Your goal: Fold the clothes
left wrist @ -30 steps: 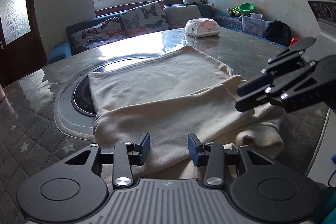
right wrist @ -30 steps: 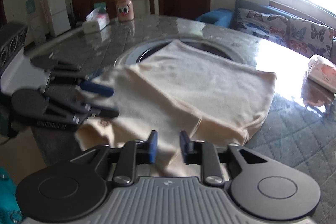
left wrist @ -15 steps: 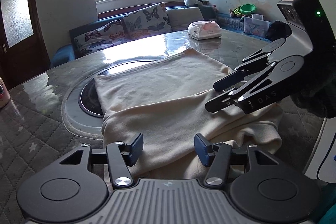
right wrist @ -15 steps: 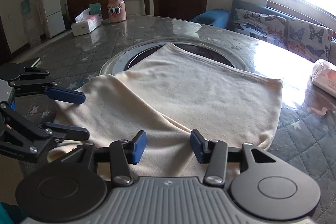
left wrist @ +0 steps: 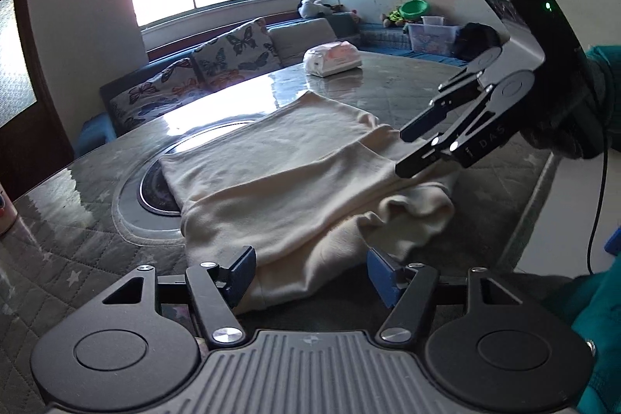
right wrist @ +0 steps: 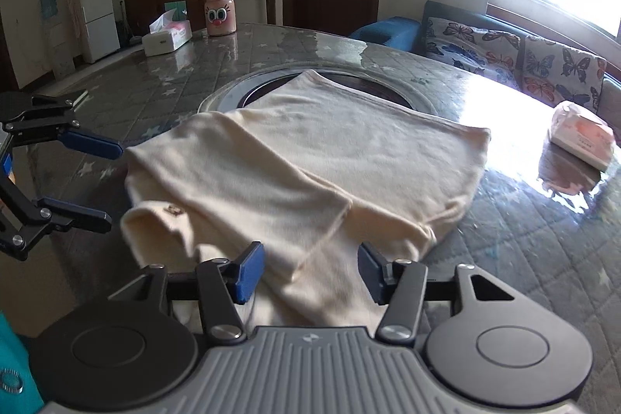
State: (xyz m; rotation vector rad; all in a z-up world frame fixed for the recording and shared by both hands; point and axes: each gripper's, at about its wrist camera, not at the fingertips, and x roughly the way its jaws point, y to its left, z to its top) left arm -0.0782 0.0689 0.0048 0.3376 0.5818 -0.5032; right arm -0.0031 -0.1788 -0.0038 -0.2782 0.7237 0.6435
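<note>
A cream garment (left wrist: 295, 177) lies partly folded on the round table, one flap laid over its near half and a bunched end hanging at the table edge. In the right wrist view the same garment (right wrist: 310, 165) spreads ahead. My left gripper (left wrist: 310, 276) is open, its blue pads just above the garment's near edge, holding nothing. My right gripper (right wrist: 310, 268) is also open over the garment's near edge. The right gripper (left wrist: 403, 154) shows in the left wrist view above the garment's right side; the left gripper (right wrist: 104, 181) shows at the left of the right wrist view.
The table (right wrist: 543, 243) has a quilted star cover and a round inset (left wrist: 155, 181) partly under the garment. A tissue pack (left wrist: 332, 59) lies at the far side. A tissue box (right wrist: 167, 37) and pink bottle (right wrist: 218, 8) stand beyond. A teal sleeve (left wrist: 597, 336) is near.
Both grippers have opened wider and drawn back and up from the garment. The right gripper rose above the garment's right side. The garment stays folded on the table.
</note>
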